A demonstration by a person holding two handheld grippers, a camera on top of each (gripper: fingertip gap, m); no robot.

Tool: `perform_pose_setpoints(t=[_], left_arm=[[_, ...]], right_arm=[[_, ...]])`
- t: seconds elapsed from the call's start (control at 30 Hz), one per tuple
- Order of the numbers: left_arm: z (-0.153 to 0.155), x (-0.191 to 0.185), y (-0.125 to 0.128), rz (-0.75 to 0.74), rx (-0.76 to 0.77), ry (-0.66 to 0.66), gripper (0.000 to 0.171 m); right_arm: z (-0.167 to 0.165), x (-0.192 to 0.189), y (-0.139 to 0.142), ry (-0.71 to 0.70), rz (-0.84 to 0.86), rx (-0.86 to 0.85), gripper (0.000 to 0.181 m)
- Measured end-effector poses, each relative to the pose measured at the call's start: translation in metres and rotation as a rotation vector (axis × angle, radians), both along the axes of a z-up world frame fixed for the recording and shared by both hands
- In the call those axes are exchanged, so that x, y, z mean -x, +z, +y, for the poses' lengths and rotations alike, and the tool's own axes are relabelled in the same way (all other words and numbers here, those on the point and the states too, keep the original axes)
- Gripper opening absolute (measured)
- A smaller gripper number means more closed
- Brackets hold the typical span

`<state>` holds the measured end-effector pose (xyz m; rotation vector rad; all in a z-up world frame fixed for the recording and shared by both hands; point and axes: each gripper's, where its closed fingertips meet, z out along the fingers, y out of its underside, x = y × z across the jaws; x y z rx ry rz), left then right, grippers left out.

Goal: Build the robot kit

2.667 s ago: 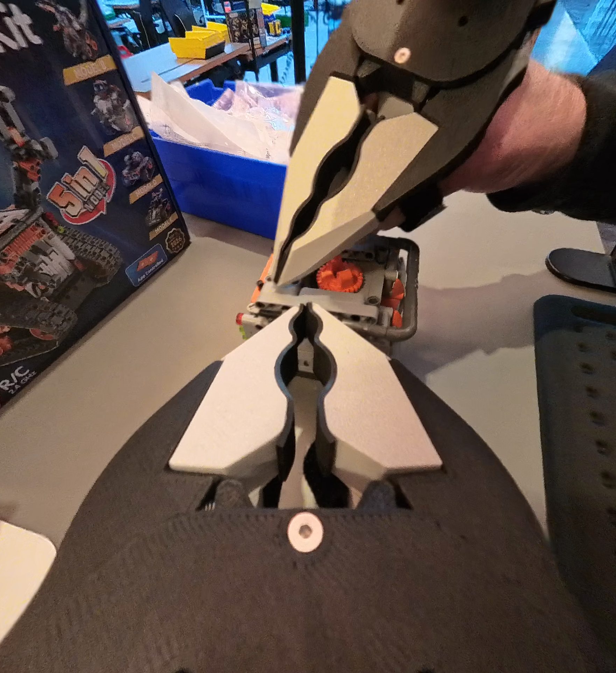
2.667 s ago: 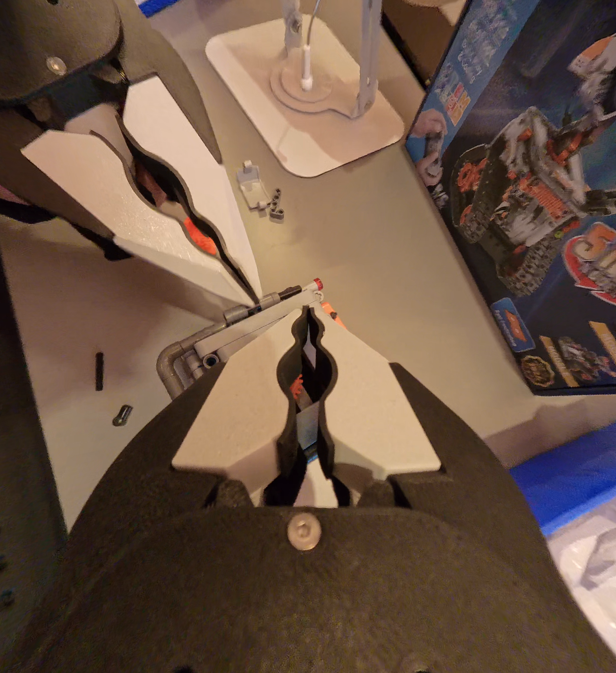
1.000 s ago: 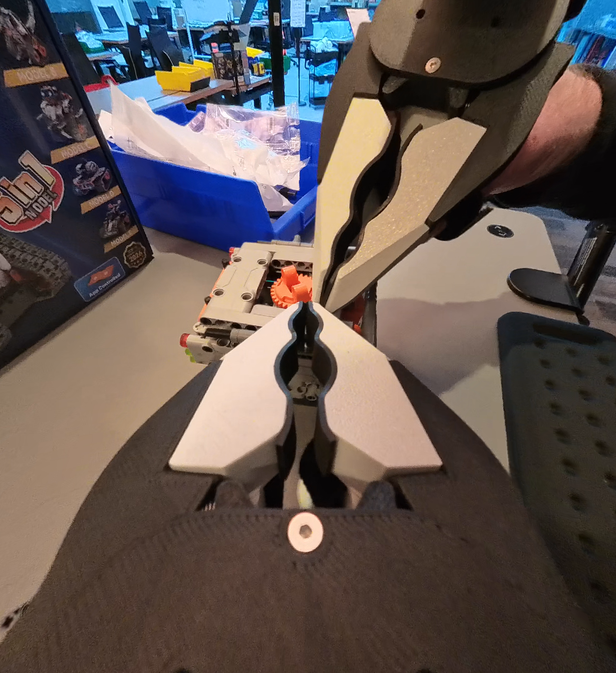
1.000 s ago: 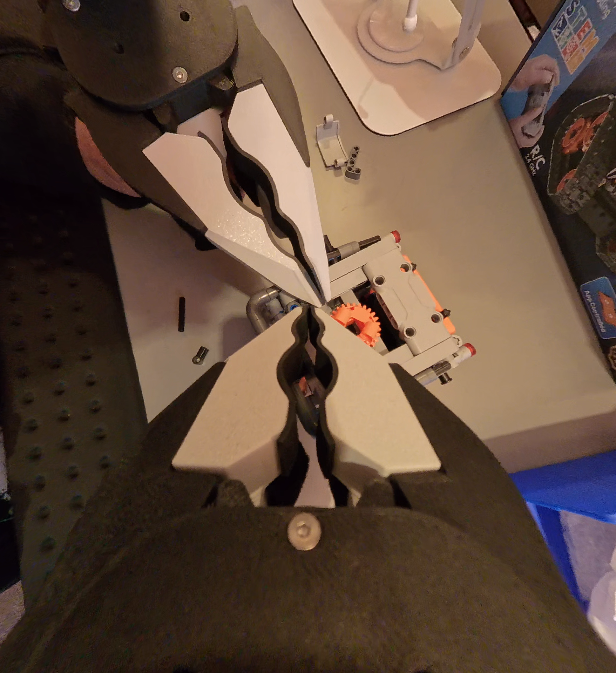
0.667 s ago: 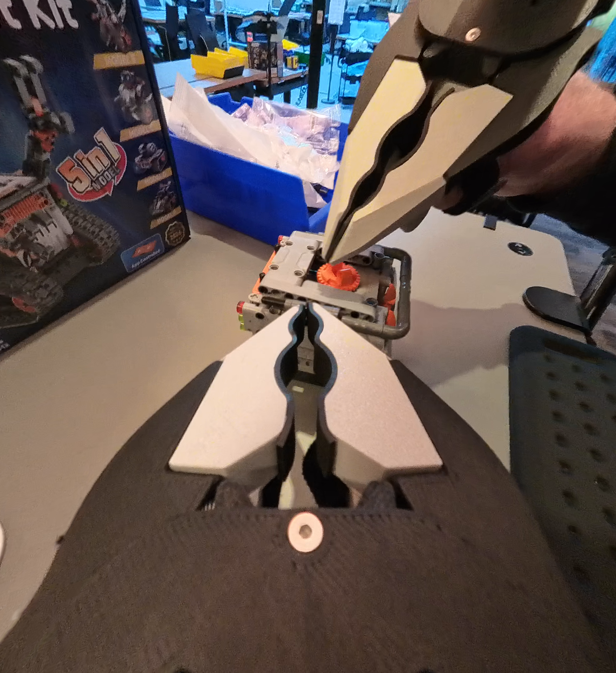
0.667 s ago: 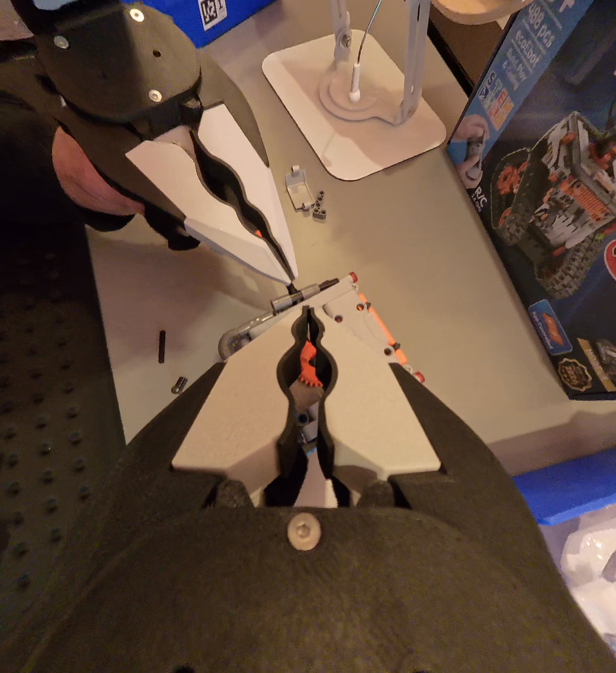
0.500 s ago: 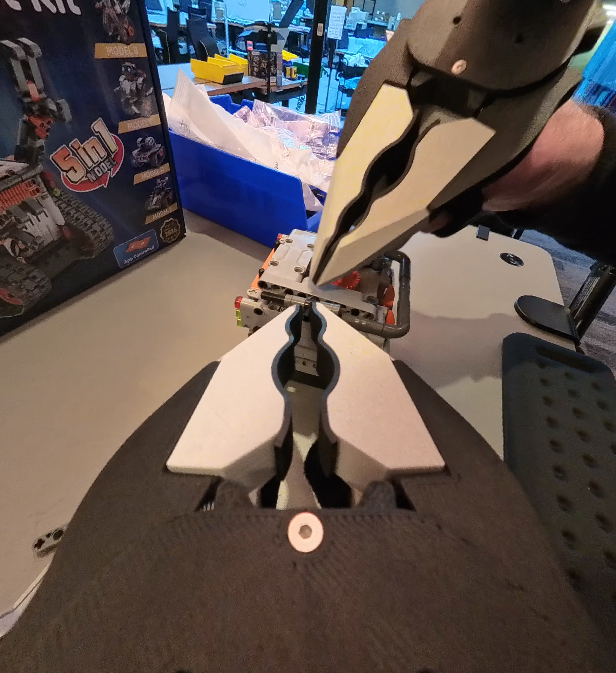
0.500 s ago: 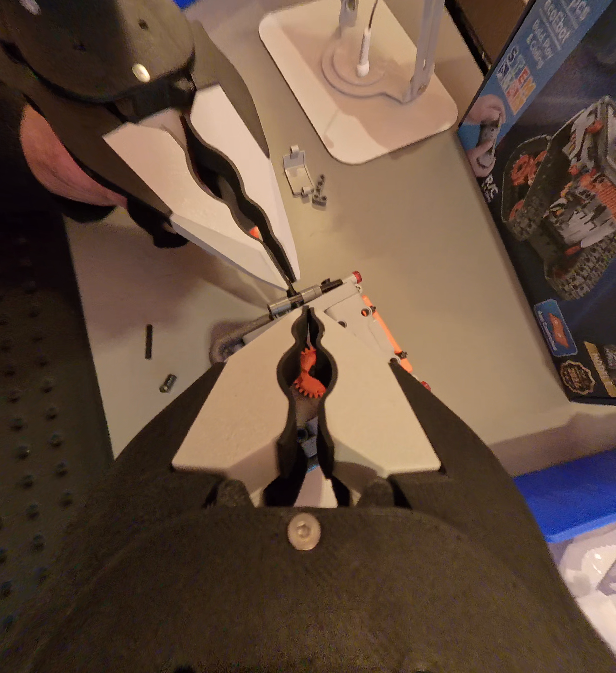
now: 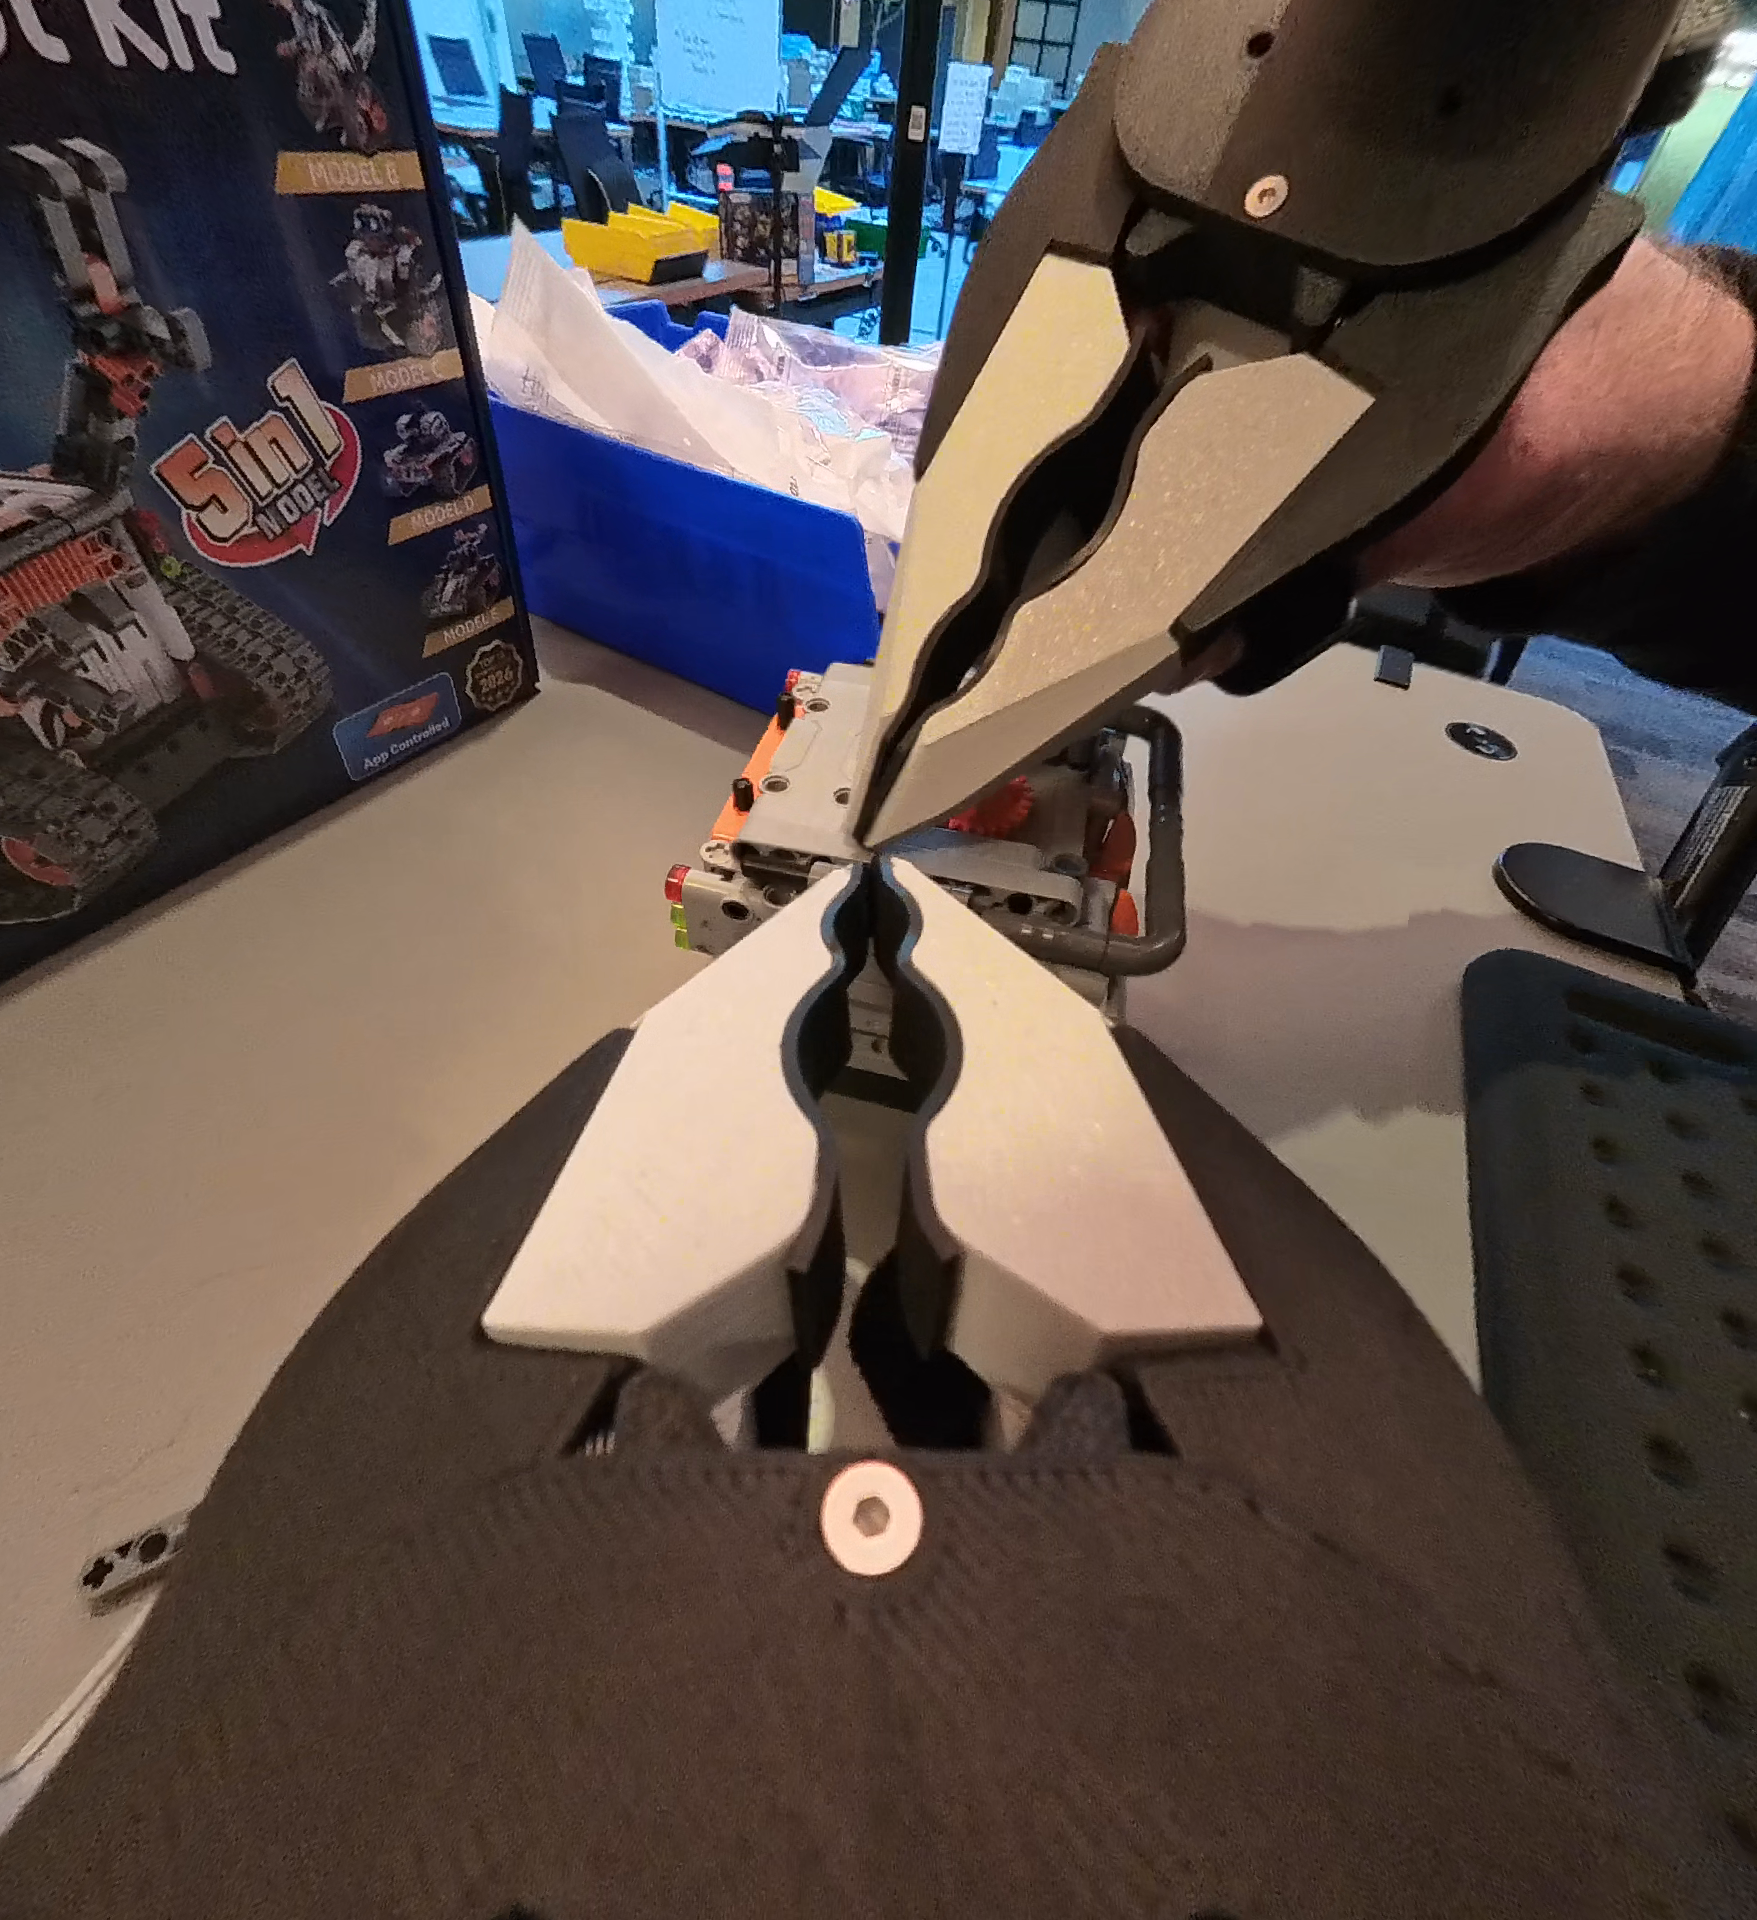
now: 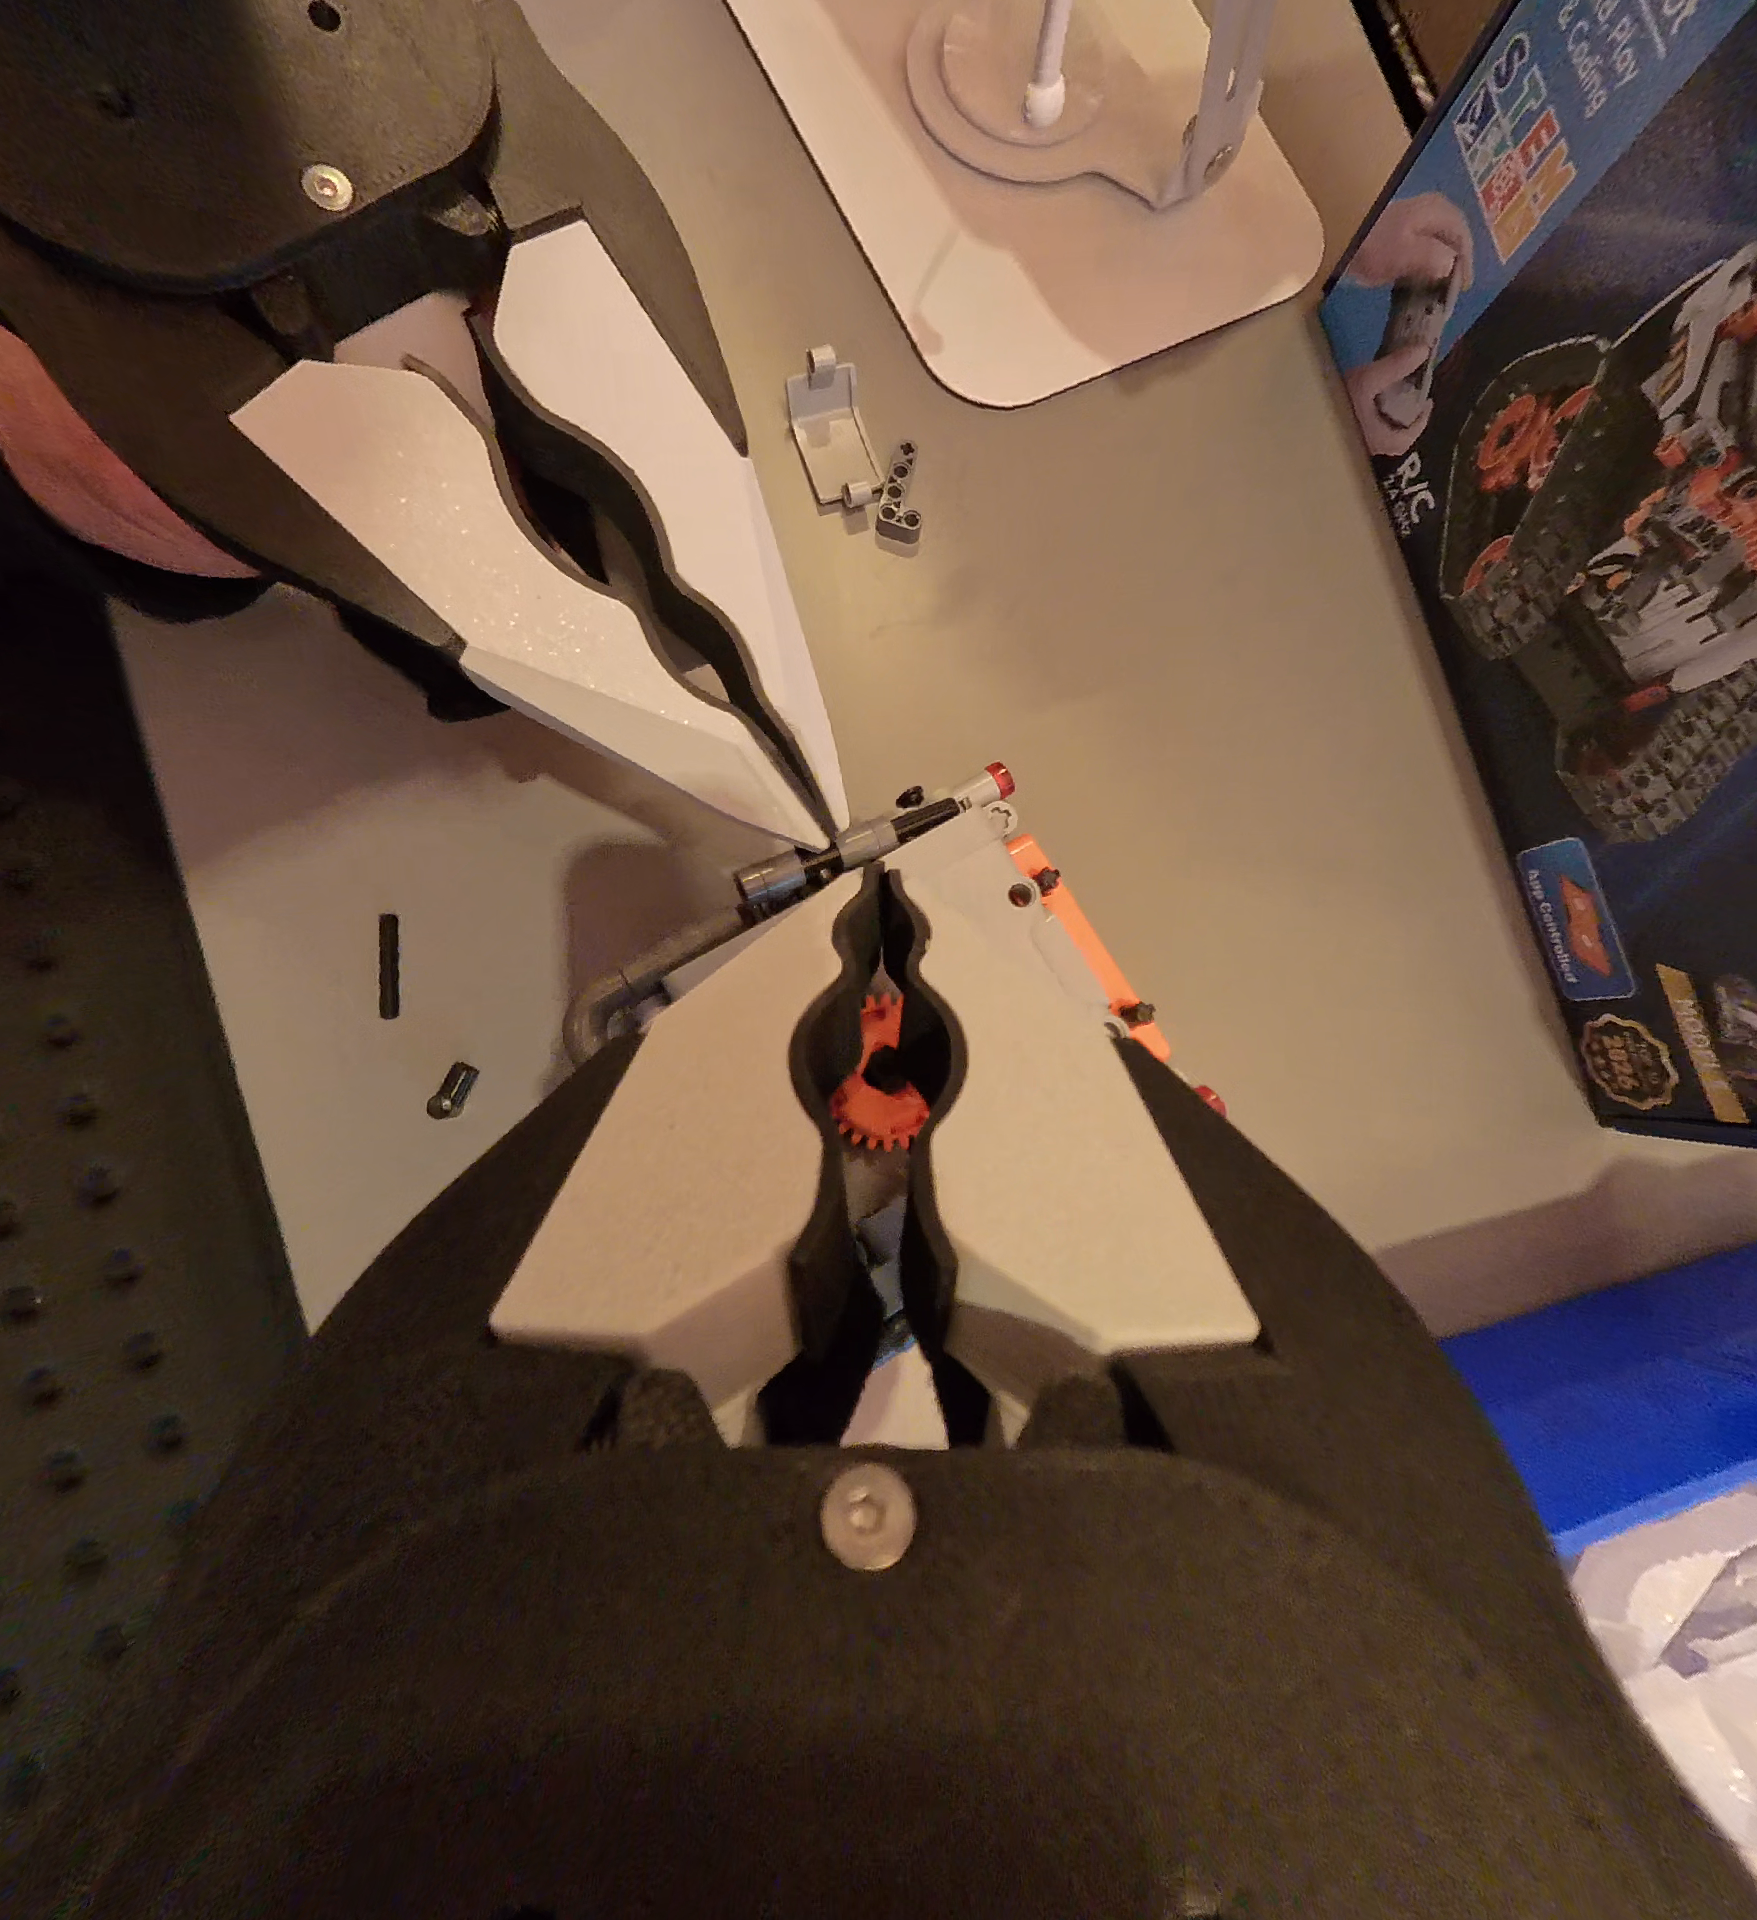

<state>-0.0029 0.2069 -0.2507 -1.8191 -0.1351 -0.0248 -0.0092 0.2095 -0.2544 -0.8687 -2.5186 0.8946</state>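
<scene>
Grey tabletop carries everything we see. Largest is the dark-blue kit box, standing at nine o'clock in the left wrist view and at three o'clock in the right wrist view. Behind it, at twelve o'clock, only the left wrist view shows the whole blue bin stuffed with clear plastic bags; the right wrist view catches just its corner at four o'clock. Only the right wrist view shows the white stand base at twelve o'clock.

In the middle sits the grey-and-orange brick-built model, with an orange gear on top.

Our left gripper has its jaws clenched to a thin slit, tips at the model's near edge; whether they pinch anything we cannot tell. Our right gripper comes down from one o'clock, likewise pressed together, its tips touching the model's top beside the left tips.

Only the right wrist view shows the loose pieces: a grey curved panel and small grey beam at twelve o'clock, a black axle and dark pin at nine o'clock.
</scene>
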Motion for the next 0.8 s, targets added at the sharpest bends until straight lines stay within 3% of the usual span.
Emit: perform_pose_setpoints(t=[0.17,0.6,0.8], left_arm=[[-0.001,0.001,0.001,-0.011,0.003,0.001,0.000],[-0.006,0.001,0.002,-0.099,-0.033,-0.053,0.002],[-0.007,-0.005,0.001,-0.208,-0.044,-0.109,0.004]], right_arm=[[-0.008,-0.004,0.004,0.003,-0.030,0.089,0.000],[-0.001,-0.020,0.004,-0.022,-0.092,0.085,0.000],[0.002,-0.021,0.004,-0.035,-0.093,0.087,0.000]])
